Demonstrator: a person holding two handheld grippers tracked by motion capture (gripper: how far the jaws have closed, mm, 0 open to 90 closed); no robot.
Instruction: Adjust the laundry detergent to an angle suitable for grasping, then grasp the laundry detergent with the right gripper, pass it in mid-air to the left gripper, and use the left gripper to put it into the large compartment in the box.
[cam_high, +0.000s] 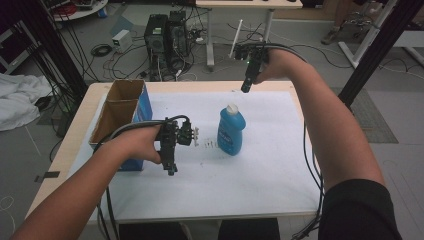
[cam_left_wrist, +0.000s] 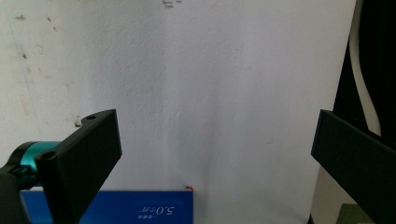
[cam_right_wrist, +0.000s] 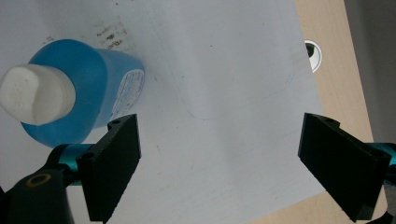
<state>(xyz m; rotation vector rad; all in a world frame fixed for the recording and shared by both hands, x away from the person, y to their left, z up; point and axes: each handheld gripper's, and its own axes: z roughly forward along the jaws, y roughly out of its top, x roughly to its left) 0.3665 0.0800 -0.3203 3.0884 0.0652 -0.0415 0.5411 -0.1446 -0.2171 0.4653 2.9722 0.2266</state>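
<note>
While the blue plastic bottle with a white cap (cam_high: 231, 131) stands upright on the white paper sheet (cam_high: 260, 165) covering the wooden tabletop (cam_high: 90, 100), both grippers hang above it with nothing between their fingers. The left gripper (cam_high: 171, 170) hovers just beside the open blue cardboard box (cam_high: 122, 112), its fingers spread wide. The right gripper (cam_high: 246, 89) is raised over the far edge of the sheet, beyond the bottle, its fingers likewise released and pointing down.
</note>
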